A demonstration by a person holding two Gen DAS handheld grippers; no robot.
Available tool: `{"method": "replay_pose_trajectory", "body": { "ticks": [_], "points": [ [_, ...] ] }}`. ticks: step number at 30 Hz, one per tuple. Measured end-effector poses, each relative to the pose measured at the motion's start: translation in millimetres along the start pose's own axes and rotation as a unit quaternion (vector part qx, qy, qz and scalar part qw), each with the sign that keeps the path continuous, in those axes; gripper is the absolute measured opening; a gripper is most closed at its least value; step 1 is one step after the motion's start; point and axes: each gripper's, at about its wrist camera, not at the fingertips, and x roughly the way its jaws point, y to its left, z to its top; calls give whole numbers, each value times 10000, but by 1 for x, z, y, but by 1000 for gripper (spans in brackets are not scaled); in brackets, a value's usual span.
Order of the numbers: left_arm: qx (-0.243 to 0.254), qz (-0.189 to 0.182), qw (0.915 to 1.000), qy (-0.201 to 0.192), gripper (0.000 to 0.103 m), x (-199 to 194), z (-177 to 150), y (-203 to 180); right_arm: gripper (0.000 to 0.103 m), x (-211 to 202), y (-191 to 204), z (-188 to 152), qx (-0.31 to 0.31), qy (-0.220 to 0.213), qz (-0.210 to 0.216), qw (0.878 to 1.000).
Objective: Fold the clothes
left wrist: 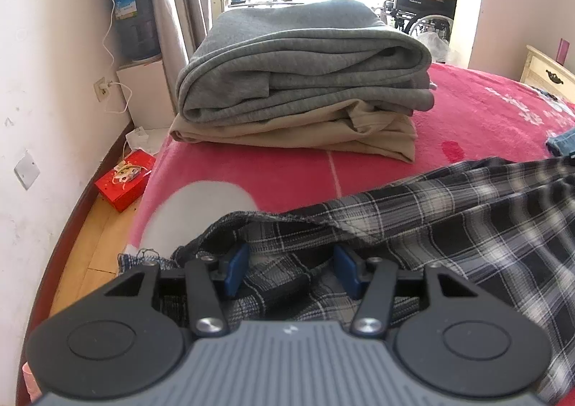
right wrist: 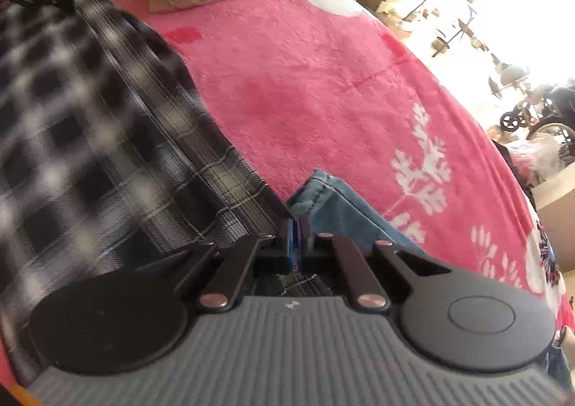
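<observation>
Nearest the left wrist camera, the left claw (left wrist: pixel 291 271) stands wide open, its blue pads (left wrist: pixel 237 271) apart with plaid cloth bunched between them but nothing pinched. The right claw (right wrist: pixel 295 240) is closed tight, and the corner of the plaid shirt (left wrist: pixel 449 237) appears caught in it; the cloth runs taut and blurred from there toward the left claw, so it seems lifted and on the move. Just beside the right claw a piece of denim (right wrist: pixel 341 212) lies on the bed (right wrist: pixel 323 82). Further back, at the bed's far corner, a grey garment (left wrist: pixel 298 64) sits folded on a tan one (left wrist: pixel 305 134), a neat stack near the edge. The risks I judge from here: with one end loose, the shirt could slide or twist as the right side pulls, spoiling any fold line; the open left claw could close on a thick wad instead of a single edge; and a sweep of the cloth could drag the denim along.
</observation>
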Motion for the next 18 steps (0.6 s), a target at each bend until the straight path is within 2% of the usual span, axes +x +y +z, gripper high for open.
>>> {"method": "replay_pose_trajectory", "body": {
  "ticks": [2,6,8,10,12,14,16,18],
  "points": [
    [22,10,10000,0,56,1,0,-1,0,11,2,-1,-14,31,-45,10000],
    [39,-1,10000,37,56,1,1,0,4,25,-6,-13,570,-58,-218,9981],
    [1,-33,9999,110,56,0,4,1,18,-8,-20,-43,1419,-301,-458,9884],
    [-32,-30,9999,152,56,-6,9,3,21,-46,-36,-75,2312,-561,-709,9687],
    [-27,38,9999,111,56,-14,13,3,25,-83,-51,-108,3182,-816,-953,9397],
    [-56,113,9999,10,56,-24,18,4,27,-120,-66,-140,4022,-1062,-1189,9016],
    [-156,149,9997,-120,56,-36,25,4,28,-157,-82,-173,4822,-1299,-1412,8548],
    [-247,98,9993,-250,56,-47,33,1,28,-194,-97,-205,5577,-1523,-1622,7997]
  ]
}}
